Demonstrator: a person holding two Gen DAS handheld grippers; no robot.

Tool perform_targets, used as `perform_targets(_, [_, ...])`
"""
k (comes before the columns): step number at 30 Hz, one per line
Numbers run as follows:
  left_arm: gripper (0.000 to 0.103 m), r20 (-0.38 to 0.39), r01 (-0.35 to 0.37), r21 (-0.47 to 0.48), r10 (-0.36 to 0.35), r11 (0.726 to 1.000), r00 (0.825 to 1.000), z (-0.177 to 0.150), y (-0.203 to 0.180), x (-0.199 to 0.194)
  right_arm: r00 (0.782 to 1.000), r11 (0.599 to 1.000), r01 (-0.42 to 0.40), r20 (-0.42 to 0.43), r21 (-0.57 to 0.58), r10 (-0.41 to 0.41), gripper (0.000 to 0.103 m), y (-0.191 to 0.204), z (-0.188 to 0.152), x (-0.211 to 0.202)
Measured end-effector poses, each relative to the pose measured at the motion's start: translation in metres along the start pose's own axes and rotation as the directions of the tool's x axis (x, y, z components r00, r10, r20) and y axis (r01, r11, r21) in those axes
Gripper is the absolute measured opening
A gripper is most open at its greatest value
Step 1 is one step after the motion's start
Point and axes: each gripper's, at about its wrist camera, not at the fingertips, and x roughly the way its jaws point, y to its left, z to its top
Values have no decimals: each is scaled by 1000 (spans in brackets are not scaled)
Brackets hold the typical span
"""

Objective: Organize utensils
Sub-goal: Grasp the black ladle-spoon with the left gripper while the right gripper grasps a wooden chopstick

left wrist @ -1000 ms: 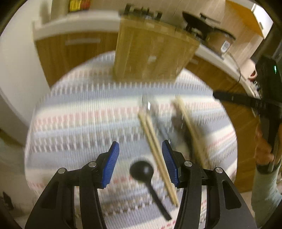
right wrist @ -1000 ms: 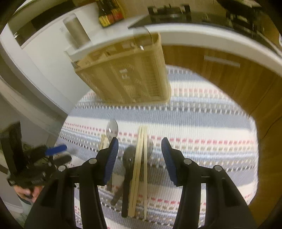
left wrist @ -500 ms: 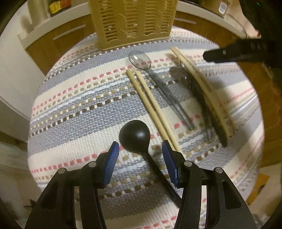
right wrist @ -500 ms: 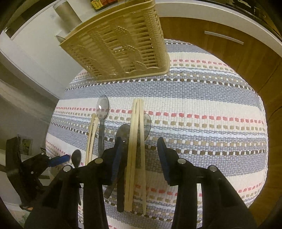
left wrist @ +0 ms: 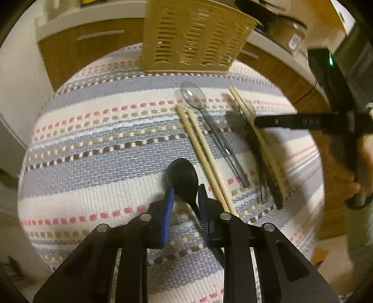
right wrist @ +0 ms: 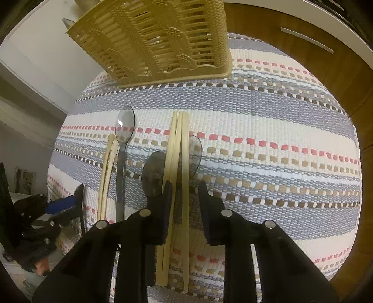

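My left gripper (left wrist: 184,193) is shut on a black spoon (left wrist: 181,177) that lies on the striped mat (left wrist: 93,144). A pair of chopsticks (left wrist: 202,153) and a clear spoon (left wrist: 209,128) lie to its right. My right gripper (right wrist: 183,191) has its jaws narrowed around a bundle of chopsticks (right wrist: 177,163) lying over a dark spoon (right wrist: 151,172) and a clear spoon (right wrist: 194,153); I cannot tell whether it grips them. A tan slotted utensil basket (right wrist: 158,37) stands at the far edge of the mat, and also shows in the left wrist view (left wrist: 193,35).
A second chopstick pair (right wrist: 107,172) and a clear spoon (right wrist: 123,132) lie left of my right gripper. Wooden cabinets (right wrist: 303,46) and a white counter (left wrist: 93,14) stand behind the round table. The left gripper shows in the right wrist view (right wrist: 60,207).
My left gripper came down and closed on the black spoon's bowl. My right gripper lowered and narrowed its jaws around the chopstick bundle.
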Motion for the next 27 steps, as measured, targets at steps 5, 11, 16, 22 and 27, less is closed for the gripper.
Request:
perform_targets(5, [19,7,31,-55,-31,998,1000,-7,24,-9,1000,1000,-3,-1,-6,3,17,4,0,1])
perform_targets(11, [25,15,21,-102,-19,995,1000,-9,39,-9,999,999,-44,4,10,44,16,3,-1,-2])
perform_targets(16, [46,22,17,-103,-15,995,1000,-7,38,-13,997,997,-71,15,18,71,16,-1,1,-11])
perform_targets(22, [49,-29,-153,-14,152,988,988,3,10,9,998,998,-62,27,16,62,16,-6,4,-21])
perform_targets(27, [43,-27,-253,84,256,964,966,3,-11,19,999,999,-49,6,12,49,16,-9,4,-19])
